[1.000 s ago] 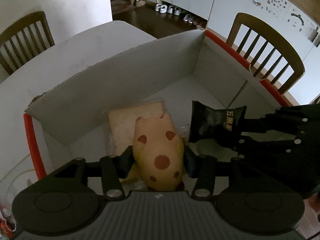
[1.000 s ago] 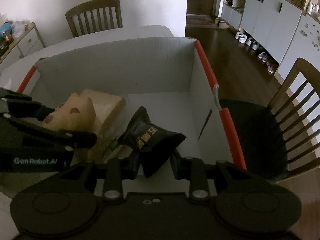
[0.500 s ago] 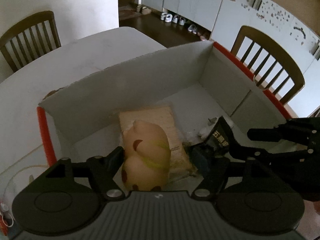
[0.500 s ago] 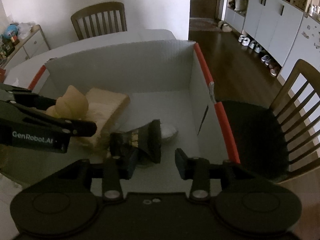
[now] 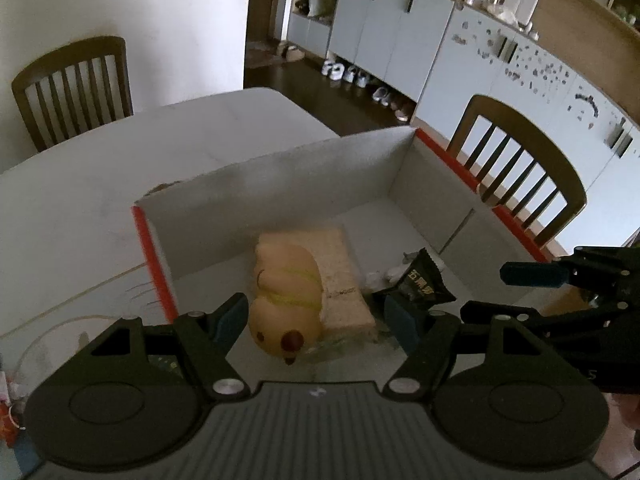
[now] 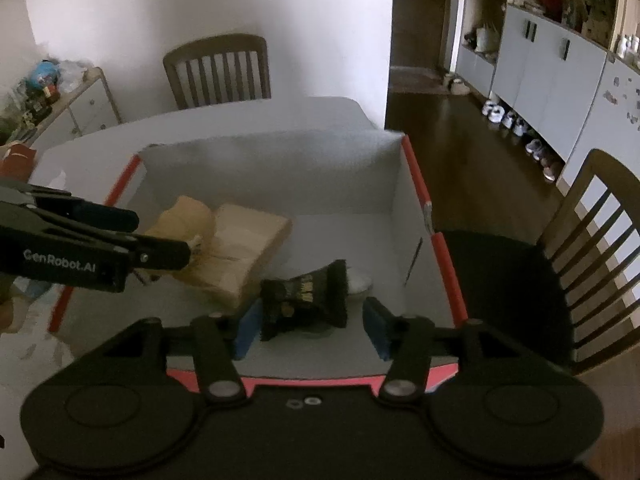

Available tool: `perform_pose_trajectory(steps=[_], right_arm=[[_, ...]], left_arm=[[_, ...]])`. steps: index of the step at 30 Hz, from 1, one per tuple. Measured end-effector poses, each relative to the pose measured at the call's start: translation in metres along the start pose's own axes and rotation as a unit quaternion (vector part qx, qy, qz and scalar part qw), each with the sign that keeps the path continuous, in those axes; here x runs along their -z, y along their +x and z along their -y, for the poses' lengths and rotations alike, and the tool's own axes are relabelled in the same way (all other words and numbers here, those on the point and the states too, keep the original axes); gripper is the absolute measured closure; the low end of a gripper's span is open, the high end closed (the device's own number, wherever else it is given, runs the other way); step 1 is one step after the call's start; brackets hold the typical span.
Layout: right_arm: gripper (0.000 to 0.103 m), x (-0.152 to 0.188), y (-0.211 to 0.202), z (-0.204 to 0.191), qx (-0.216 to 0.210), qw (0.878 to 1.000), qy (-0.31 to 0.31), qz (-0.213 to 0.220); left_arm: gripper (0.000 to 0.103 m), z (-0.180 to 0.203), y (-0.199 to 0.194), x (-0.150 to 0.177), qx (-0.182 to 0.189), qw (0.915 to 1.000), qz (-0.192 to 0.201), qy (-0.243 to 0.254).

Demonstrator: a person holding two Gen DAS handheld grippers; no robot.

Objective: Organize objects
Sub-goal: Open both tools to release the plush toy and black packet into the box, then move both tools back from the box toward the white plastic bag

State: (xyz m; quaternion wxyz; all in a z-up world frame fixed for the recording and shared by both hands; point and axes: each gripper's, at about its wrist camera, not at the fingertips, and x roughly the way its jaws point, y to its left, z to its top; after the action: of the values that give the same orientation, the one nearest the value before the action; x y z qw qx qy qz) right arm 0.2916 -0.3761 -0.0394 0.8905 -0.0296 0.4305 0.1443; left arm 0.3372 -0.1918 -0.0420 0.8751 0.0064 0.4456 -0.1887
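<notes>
Standing on a white table (image 5: pixel 120 184), the red-edged box (image 6: pixel 416 176) is between wooden chairs (image 6: pixel 218 72); both the left gripper (image 5: pixel 316 318) and the right gripper (image 6: pixel 310 326) are spread, having just opened.

A white table (image 5: pixel 100 200) stands against a plain white wall (image 6: pixel 200 8), with slatted wooden chairs (image 5: pixel 74 88) around it. Beyond lies a dark wood floor (image 6: pixel 452 136) and a row of pale cupboards (image 5: pixel 384 40) with shoes (image 5: pixel 344 72) lined at their foot. The light is dim.
</notes>
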Motion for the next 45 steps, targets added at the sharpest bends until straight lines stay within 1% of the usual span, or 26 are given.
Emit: perform_pose_trajectory(steps=[11, 17, 23, 25, 26, 28, 32, 39, 40, 42, 45], right_arm=[[0.044, 0.002, -0.029, -0.035, -0.009, 1.000, -0.008, 0.023], [0.041, 0.004, -0.039, -0.064, -0.021, 0.999, -0.009, 0.027], [0.037, 0.005, -0.047, -0.100, -0.032, 0.999, -0.013, 0.035], [0.032, 0.005, -0.048, -0.115, -0.037, 0.999, -0.014, 0.038], [0.031, 0.005, -0.048, -0.121, -0.039, 0.998, -0.015, 0.039], [0.029, 0.005, -0.049, -0.136, -0.042, 0.998, -0.018, 0.040], [0.025, 0.005, -0.047, -0.164, -0.048, 0.998, -0.023, 0.039], [0.015, 0.004, -0.043, -0.209, -0.053, 0.997, -0.034, 0.038], [0.013, 0.004, -0.042, -0.216, -0.053, 0.997, -0.036, 0.038], [0.011, 0.004, -0.040, -0.229, -0.052, 0.997, -0.038, 0.037], [0.010, 0.004, -0.035, -0.247, -0.052, 0.997, -0.044, 0.032]], left_arm=[[0.029, -0.021, -0.053, 0.017, 0.011, 0.9991, 0.038, -0.016], [0.029, -0.036, -0.079, 0.029, 0.010, 0.9985, 0.053, -0.008], [0.029, -0.059, -0.105, 0.043, 0.006, 0.9979, 0.064, -0.010], [0.028, -0.070, -0.113, 0.049, 0.002, 0.9977, 0.066, -0.013], [0.025, -0.075, -0.117, 0.052, 0.000, 0.9977, 0.066, -0.015], [0.021, -0.089, -0.125, 0.059, -0.004, 0.9974, 0.069, -0.021], [0.021, -0.116, -0.138, 0.073, -0.015, 0.9969, 0.069, -0.034], [0.021, -0.168, -0.152, 0.104, -0.032, 0.9963, 0.058, -0.055], [0.019, -0.174, -0.153, 0.108, -0.035, 0.9961, 0.057, -0.058], [0.016, -0.189, -0.158, 0.118, -0.041, 0.9955, 0.057, -0.064], [0.016, -0.210, -0.165, 0.131, -0.050, 0.9946, 0.055, -0.073]])
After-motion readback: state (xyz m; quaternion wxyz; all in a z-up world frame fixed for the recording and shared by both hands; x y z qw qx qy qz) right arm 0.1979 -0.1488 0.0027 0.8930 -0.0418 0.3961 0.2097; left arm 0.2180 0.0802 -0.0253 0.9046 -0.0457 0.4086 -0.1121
